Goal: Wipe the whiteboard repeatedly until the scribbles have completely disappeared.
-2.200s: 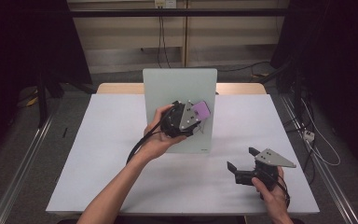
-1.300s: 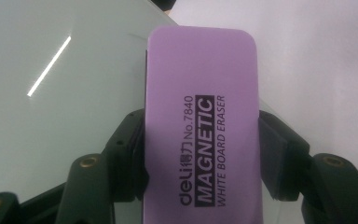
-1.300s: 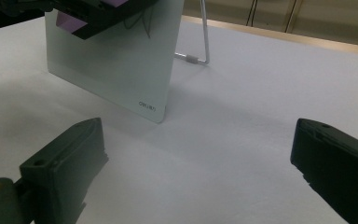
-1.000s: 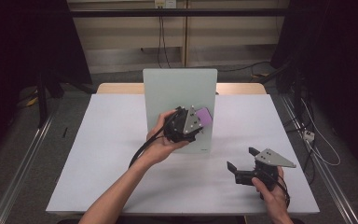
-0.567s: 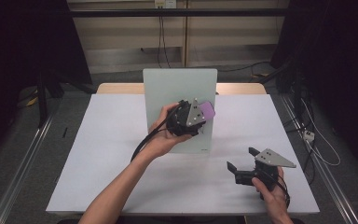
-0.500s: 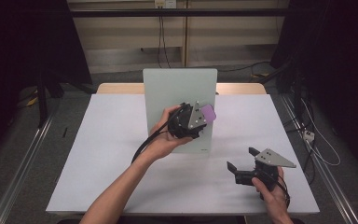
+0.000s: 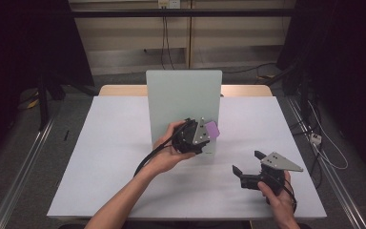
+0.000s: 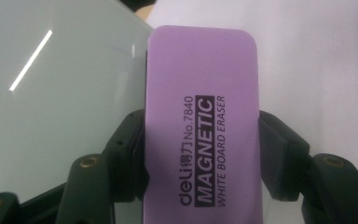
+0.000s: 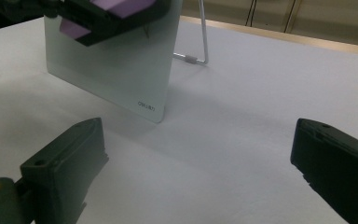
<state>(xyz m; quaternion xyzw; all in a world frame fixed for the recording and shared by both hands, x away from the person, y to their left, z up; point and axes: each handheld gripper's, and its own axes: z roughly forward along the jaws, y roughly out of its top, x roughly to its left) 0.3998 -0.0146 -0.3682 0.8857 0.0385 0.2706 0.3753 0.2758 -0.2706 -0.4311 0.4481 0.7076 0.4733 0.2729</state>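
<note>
The left gripper (image 7: 208,135) clamps the purple eraser (image 8: 203,126) by its long sides, felt face turned against the whiteboard (image 7: 181,98) just ahead, likely for wiping. Well off to its right, the right gripper (image 7: 248,167) rests wide open, empty, on the table (image 7: 105,157).

Glossy glass board (image 7: 181,102), matt plastic eraser (image 8: 203,116)
</note>
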